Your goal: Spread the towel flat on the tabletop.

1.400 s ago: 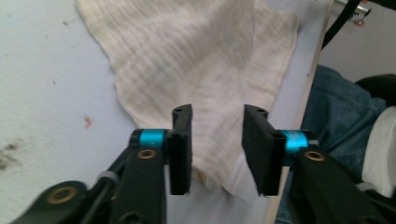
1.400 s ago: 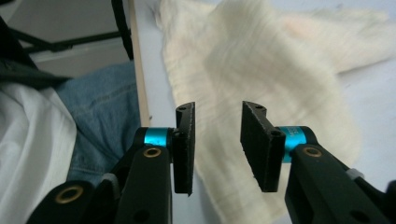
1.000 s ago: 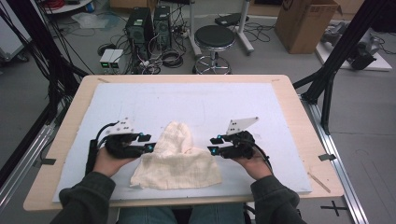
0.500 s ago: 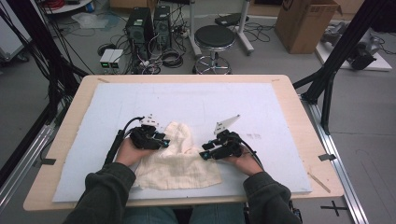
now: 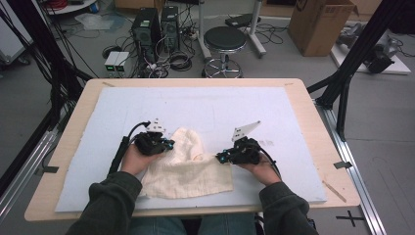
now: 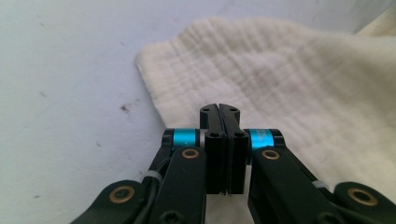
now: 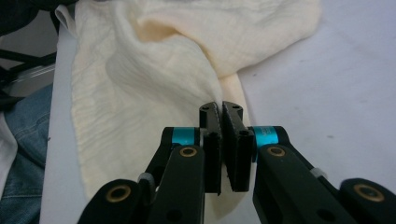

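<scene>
Two grippers pinch a cream cloth (image 5: 188, 166) low in the middle of the high view.

The left gripper (image 6: 219, 109) has its jaws pressed tight together over the cloth's edge. The right gripper (image 7: 220, 109) nips a fold, jaws nearly closed. Its view also shows blue jeans (image 7: 21, 154) at the lower left. The white mat (image 5: 215, 105) lies underneath.
</scene>
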